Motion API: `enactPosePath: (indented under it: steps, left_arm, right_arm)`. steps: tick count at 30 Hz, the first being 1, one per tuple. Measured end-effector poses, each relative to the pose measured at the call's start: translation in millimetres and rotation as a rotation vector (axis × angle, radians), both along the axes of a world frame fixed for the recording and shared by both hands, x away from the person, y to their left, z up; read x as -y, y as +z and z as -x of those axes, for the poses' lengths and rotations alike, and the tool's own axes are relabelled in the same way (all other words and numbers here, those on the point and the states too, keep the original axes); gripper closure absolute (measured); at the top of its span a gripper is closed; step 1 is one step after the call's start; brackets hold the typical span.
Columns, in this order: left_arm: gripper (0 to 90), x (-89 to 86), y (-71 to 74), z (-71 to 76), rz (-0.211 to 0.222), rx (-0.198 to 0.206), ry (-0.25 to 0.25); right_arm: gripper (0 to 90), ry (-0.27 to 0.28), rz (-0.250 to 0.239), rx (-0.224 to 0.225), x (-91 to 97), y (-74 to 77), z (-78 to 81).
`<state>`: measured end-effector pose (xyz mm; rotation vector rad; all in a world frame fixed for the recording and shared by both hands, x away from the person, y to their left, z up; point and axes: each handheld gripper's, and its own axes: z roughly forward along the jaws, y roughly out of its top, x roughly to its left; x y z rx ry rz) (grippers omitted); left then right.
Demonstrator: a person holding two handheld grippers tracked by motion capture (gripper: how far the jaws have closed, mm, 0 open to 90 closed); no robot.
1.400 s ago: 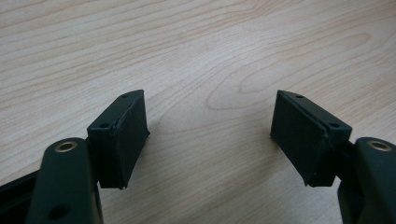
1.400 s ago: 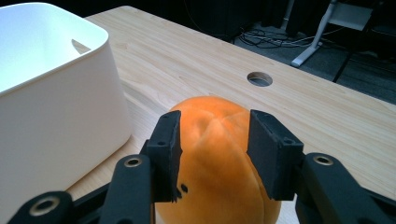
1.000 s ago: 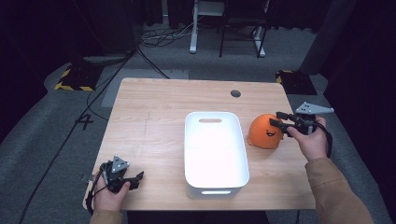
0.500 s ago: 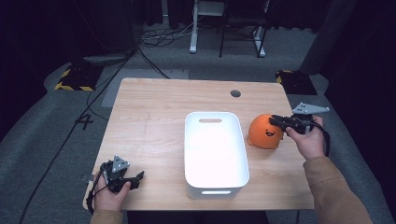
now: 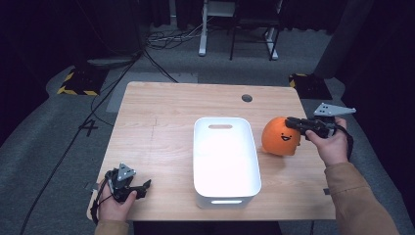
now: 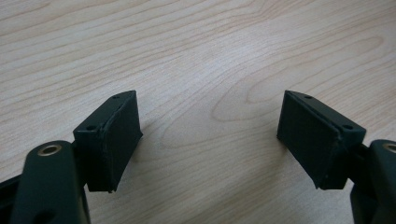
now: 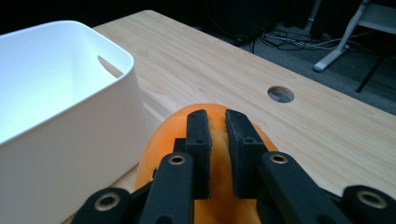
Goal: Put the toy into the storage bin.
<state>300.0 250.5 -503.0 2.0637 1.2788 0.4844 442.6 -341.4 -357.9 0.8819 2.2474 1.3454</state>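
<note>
A: What's the biggest thing in front of the person?

B: A pale wooden table (image 5: 161,127) with a round cable hole (image 5: 247,98) near its far edge. In the middle of it stands a white rectangular plastic bin (image 5: 225,182) with handle slots in its short ends.

A: And the thing being handled?

B: A soft orange ball-shaped toy with a small black smiling face (image 5: 280,137). It sits just beside the bin's right wall, toward the table's right edge. In the right gripper view the toy (image 7: 219,140) bulges up under the jaws, with the bin (image 7: 84,112) close on the left.

A: How is the right gripper (image 5: 292,122)?

B: It reaches in from the right onto the toy's top. Its jaws have just been closing, and in its own view (image 7: 216,123) they stand nearly together, pinching a ridge of the orange material between the pads. So it is clenched on the toy.

A: And the left gripper (image 5: 142,186)?

B: It rests in the hand at the table's near left corner, well apart from the bin. In its own view (image 6: 208,135) the jaws stand wide, with bare wood grain between them: released, gripping nothing.
</note>
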Motion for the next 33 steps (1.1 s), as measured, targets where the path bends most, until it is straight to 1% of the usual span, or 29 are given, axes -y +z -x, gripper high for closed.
enactPosePath:
  steps: [3, 4, 8, 11, 12, 13, 14, 16, 17, 18, 19, 20, 21, 23, 24, 25, 27, 29, 30, 31, 33]
  left_arm:
    - [21.8, 0.0, 0.0, 0.0, 0.000, -0.001, -0.001]
    - [21.8, 0.0, 0.0, 0.0, 0.001, 0.000, -0.001]
    - [21.8, 0.0, -0.1, -0.1, 0.001, -0.001, -0.001]
    - [21.8, 0.0, -0.1, 0.0, 0.000, 0.000, 0.000]
    - [21.8, 0.0, -0.1, 0.0, 0.001, -0.001, -0.001]
    - [21.8, 0.0, 0.0, 0.0, 0.001, 0.000, -0.001]
    - [21.8, 0.0, 0.0, 0.0, 0.001, -0.001, -0.001]
    - [21.8, 0.0, 0.0, 0.0, 0.000, 0.000, 0.000]
    - [21.8, 0.0, 0.0, 0.0, 0.001, 0.000, -0.001]
    - [21.8, 0.0, 0.0, 0.0, 0.001, 0.000, -0.001]
    - [21.8, 0.0, -0.1, 0.0, 0.001, -0.001, -0.001]
    - [21.8, 0.0, -0.1, 0.0, 0.001, -0.001, -0.001]
    - [21.8, 0.0, 0.0, 0.0, 0.000, 0.000, -0.001]
    - [21.8, 0.1, -0.1, 0.0, 0.003, 0.000, 0.000]
    - [21.8, -0.1, -0.1, -0.1, -0.001, -0.001, -0.003]
    - [21.8, -0.1, -0.1, -0.1, -0.001, -0.001, -0.003]
    - [21.8, 0.6, -0.2, -0.6, 0.008, -0.004, -0.010]
    - [21.5, 1.4, -0.1, -1.7, 0.004, -0.004, -0.013]
    - [21.4, 1.5, 0.0, -2.1, 0.001, 0.000, -0.013]
    - [21.5, 1.6, 0.1, -2.3, 0.005, -0.005, -0.018]
    - [21.4, 2.2, 0.0, -3.0, 0.002, -0.005, -0.018]
  right_arm:
    - [80.6, 0.013, -0.012, 0.006, -0.1, 4.1, 1.1]
    - [80.6, 0.033, -0.031, 0.010, 0.8, 8.4, 1.8]
    - [80.6, 0.061, -0.082, 0.018, 3.7, 13.9, 2.3]
    - [80.8, 0.085, -0.108, 0.023, 5.9, 18.0, 2.9]
    - [80.8, 0.096, -0.114, 0.026, 6.3, 19.5, 3.2]
    - [80.8, 0.107, -0.107, 0.028, 6.6, 21.5, 3.8]
    - [80.8, 0.117, -0.110, 0.033, 6.1, 23.0, 4.1]
    - [80.8, 0.125, -0.110, 0.030, 6.2, 24.9, 4.7]
    - [81.0, 0.139, -0.125, 0.031, 6.8, 28.1, 5.6]
    - [81.0, 0.139, -0.125, 0.031, 6.8, 28.1, 5.6]
    - [81.1, 0.151, -0.145, 0.039, 7.9, 31.2, 6.3]
    - [81.1, 0.151, -0.145, 0.039, 7.9, 31.2, 6.3]
    - [81.2, 0.164, -0.162, 0.049, 9.2, 34.9, 7.1]
    - [81.2, 0.166, -0.164, 0.051, 9.5, 36.2, 7.6]
    - [81.2, 0.169, -0.168, 0.055, 9.2, 39.5, 8.4]
    - [81.2, 0.171, -0.162, 0.058, 9.4, 41.3, 8.7]
    - [81.2, 0.165, -0.161, 0.058, 8.8, 43.1, 9.7]
    - [81.2, 0.172, -0.151, 0.069, 7.9, 50.1, 12.1]
    - [81.2, 0.171, -0.150, 0.071, 7.5, 52.8, 13.4]
    - [81.2, 0.170, -0.150, 0.077, 7.1, 55.4, 14.2]
    - [81.2, 0.178, -0.150, 0.088, 6.0, 61.0, 15.6]
